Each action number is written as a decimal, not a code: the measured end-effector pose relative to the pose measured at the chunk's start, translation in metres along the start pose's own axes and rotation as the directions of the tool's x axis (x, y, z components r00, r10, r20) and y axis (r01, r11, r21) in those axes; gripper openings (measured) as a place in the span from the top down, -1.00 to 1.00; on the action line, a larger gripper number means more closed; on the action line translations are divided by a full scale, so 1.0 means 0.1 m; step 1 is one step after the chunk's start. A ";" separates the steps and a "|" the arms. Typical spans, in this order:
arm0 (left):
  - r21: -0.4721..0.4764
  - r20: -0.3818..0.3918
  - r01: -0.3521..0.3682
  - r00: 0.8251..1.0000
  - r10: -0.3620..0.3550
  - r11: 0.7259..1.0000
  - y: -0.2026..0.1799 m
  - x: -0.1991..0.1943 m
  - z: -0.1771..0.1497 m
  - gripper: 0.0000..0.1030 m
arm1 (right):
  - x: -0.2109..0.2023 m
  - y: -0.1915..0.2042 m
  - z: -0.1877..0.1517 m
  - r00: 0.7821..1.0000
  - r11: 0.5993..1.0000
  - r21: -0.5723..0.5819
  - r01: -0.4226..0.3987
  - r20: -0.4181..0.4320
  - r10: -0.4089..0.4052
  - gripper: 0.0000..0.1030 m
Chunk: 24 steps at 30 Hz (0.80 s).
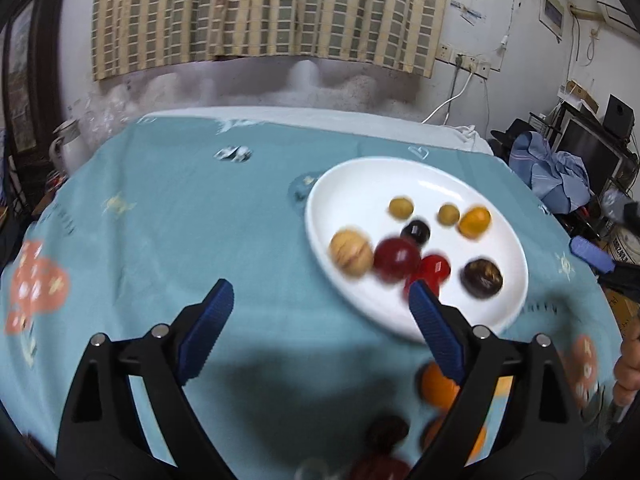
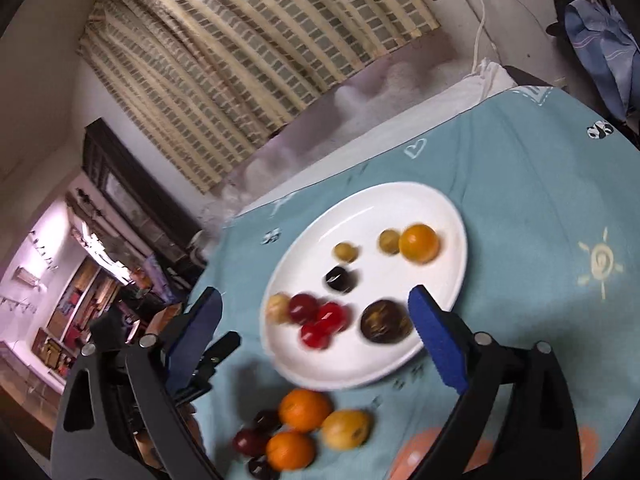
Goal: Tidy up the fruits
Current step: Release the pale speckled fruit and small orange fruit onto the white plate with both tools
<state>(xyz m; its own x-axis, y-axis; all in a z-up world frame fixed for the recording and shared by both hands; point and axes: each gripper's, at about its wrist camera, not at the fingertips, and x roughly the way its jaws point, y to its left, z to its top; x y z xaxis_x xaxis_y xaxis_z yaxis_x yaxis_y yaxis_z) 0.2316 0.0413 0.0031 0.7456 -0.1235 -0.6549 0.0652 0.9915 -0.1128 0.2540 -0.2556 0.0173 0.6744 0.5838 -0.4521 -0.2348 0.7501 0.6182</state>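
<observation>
**Hidden, Cropped and Blurred Items**

Left wrist view: orange fruit (image 1: 436, 386) at 5 o'clock, partly covered by the left gripper's (image 1: 320, 300) right finger. Dark red fruits (image 1: 384, 464) at 6 o'clock, smeared and cut by the lower edge. Hand (image 1: 628, 368) at 4 o'clock, cropped by the rim. Right wrist view: dark fruit (image 2: 260, 467) at 6 o'clock, cut off; kind unclear.

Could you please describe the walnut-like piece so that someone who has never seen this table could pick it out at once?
Find the white plate on the teal tablecloth. At the plate's left edge in the left wrist view lies the walnut-like piece, next to the red fruits. It is the only pale tan, wrinkled piece; its neighbours are smooth and red, dark or yellow-orange.
</observation>
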 end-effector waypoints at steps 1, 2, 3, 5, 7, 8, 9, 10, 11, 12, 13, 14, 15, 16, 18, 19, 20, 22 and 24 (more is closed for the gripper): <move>-0.004 -0.004 -0.001 1.000 0.001 1.000 0.02 -0.07 -0.07 -0.78 | -0.06 0.04 -0.08 1.000 1.000 -0.011 -0.006 -0.006 0.006 -0.83; -0.004 -0.007 -0.002 1.000 0.002 1.000 0.04 -0.13 -0.15 -0.78 | -0.13 0.05 -0.18 1.000 1.000 -0.017 -0.013 0.000 0.013 -0.83; 0.003 -0.008 -0.004 1.000 0.004 1.000 0.04 -0.23 -0.26 -0.79 | -0.18 0.06 -0.26 1.000 1.000 -0.017 -0.010 0.008 0.010 -0.83; 0.029 0.002 -0.016 1.000 0.016 0.999 0.04 -0.38 -0.46 -0.85 | -0.27 0.05 -0.46 1.000 1.000 -0.019 0.000 0.003 0.000 -0.83; 0.053 0.005 -0.040 0.999 0.039 0.998 0.04 -0.48 -0.62 -0.91 | -0.35 0.05 -0.67 1.000 1.000 -0.029 0.007 -0.020 -0.008 -0.83; 0.071 0.004 -0.062 0.998 0.062 0.996 0.03 -0.54 -0.73 -0.91 | -0.37 0.06 -0.76 0.999 0.999 -0.040 0.013 -0.038 -0.015 -0.83; 0.075 0.005 -0.069 0.998 0.068 0.995 0.03 -0.56 -0.77 -0.91 | -0.38 0.07 -0.81 0.999 0.999 -0.045 0.014 -0.047 -0.016 -0.83; 0.077 0.004 -0.070 0.998 0.070 0.995 0.04 -0.60 -0.82 -0.91 | -0.41 0.08 -0.88 0.999 0.999 -0.048 0.009 -0.053 -0.012 -0.83; 0.074 0.003 -0.063 0.998 0.063 0.995 0.04 -0.62 -0.84 -0.91 | -0.41 0.09 -0.90 0.998 0.999 -0.049 0.010 -0.056 -0.013 -0.83; 0.069 0.003 -0.049 0.999 0.049 0.996 0.05 -0.65 -0.86 -0.91 | -0.42 0.10 -0.91 0.998 0.999 -0.052 0.007 -0.058 -0.011 -0.83; 0.066 0.005 -0.032 0.999 0.031 0.997 0.04 -0.66 -0.87 -0.91 | -0.41 0.11 -0.91 0.998 0.998 -0.059 0.004 -0.060 -0.008 -0.83; 0.069 0.011 -0.020 1.000 0.020 0.997 0.03 -0.68 -0.88 -0.91 | -0.40 0.11 -0.91 0.998 0.998 -0.062 0.009 -0.061 -0.013 -0.83; 0.073 0.014 -0.017 1.000 0.016 0.997 0.02 -0.68 -0.88 -0.91 | -0.40 0.10 -0.91 0.998 0.998 -0.059 0.013 -0.060 -0.017 -0.84; 0.080 0.015 -0.013 1.000 0.012 0.997 0.00 -0.67 -0.89 -0.92 | -0.39 0.08 -0.90 0.998 0.999 -0.048 0.015 -0.062 -0.018 -0.84; 0.087 0.002 -0.002 1.000 0.002 0.996 -0.03 -0.64 -0.90 -0.92 | -0.39 0.05 -0.90 0.998 1.000 -0.029 0.011 -0.068 -0.013 -0.84; 0.093 -0.010 0.006 1.000 -0.005 0.996 -0.05 -0.61 -0.91 -0.92 | -0.39 0.04 -0.88 0.998 1.000 -0.016 0.006 -0.067 -0.007 -0.84; 0.099 -0.020 0.009 1.000 -0.007 0.995 -0.07 -0.57 -0.91 -0.92 | -0.40 0.03 -0.89 0.998 1.000 -0.011 0.006 -0.066 -0.006 -0.84; 0.117 -0.039 0.014 0.999 -0.009 0.993 -0.13 -0.52 -0.93 -0.92 | -0.40 0.02 -0.89 0.998 1.000 -0.007 0.009 -0.066 -0.009 -0.84; 0.140 -0.052 0.008 0.999 -0.001 0.990 -0.18 -0.47 -0.93 -0.92 | -0.39 0.03 -0.89 0.998 1.000 -0.008 0.010 -0.069 -0.011 -0.84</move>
<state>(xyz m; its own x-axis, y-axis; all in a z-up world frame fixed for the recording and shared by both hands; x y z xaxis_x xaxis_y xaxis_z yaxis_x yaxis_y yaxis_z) 0.1337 0.0252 -0.0340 0.7102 -0.1261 -0.6927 0.1635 0.9865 -0.0120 0.1647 -0.2484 -0.0205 0.6271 0.5956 -0.5021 -0.2338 0.7587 0.6080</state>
